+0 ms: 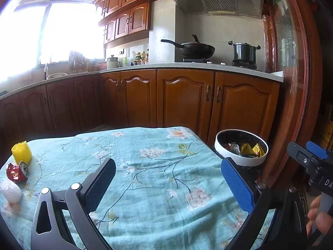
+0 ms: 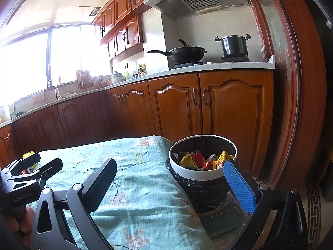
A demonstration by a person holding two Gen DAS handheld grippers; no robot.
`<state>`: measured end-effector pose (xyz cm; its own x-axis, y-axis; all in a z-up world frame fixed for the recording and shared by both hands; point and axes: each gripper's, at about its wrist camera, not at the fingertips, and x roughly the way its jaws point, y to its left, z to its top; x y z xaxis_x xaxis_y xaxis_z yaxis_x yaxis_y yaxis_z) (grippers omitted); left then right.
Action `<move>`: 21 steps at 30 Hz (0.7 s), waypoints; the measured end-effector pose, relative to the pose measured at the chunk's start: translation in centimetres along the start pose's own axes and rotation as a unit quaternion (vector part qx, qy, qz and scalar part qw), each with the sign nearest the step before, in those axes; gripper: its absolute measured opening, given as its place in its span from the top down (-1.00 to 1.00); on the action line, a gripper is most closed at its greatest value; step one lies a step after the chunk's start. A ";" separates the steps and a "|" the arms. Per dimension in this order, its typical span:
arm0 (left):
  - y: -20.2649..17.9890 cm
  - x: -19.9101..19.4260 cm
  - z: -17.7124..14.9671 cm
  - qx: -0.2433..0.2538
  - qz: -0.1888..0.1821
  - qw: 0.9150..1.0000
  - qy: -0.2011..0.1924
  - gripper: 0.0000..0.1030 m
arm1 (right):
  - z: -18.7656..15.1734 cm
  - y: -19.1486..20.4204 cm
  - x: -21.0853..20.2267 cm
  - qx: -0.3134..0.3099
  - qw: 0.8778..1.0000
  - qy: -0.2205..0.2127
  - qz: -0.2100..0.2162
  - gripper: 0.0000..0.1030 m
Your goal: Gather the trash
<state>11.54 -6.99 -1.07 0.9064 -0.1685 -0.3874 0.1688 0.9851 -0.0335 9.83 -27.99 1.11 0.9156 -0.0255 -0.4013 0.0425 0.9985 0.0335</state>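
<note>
The left tool [image 1: 168, 184] hovers over the surface draped in a pale blue floral cloth [image 1: 145, 158], its black and blue fingers spread wide with nothing between them. The right tool [image 2: 169, 184] is likewise released and empty, hanging over the cloth's right edge just beside the round white-rimmed bin lined with a black bag [image 2: 203, 174]. That bin stands off the right side of the surface and holds crumpled yellow and red wrappers [image 2: 199, 158]. At the far left of the cloth lie three pieces of trash close together: a yellow foam mesh sleeve [image 1: 21, 153] standing upright, a crushed red drink can [image 1: 17, 173] just in front of it, and a white foam mesh sleeve [image 1: 9, 190] nearest the edge.
</note>
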 end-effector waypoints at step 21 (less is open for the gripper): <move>-0.2 0.3 -0.1 -0.001 -0.004 1.000 -0.002 -0.98 | 0.0 0.1 0.2 0.001 1.000 0.001 0.003 -1.00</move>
<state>11.73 -7.22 -1.28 0.9068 -0.1761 -0.3831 0.1750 0.9838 -0.0381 9.99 -27.88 1.07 0.9153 -0.0188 -0.4024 0.0375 0.9985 0.0388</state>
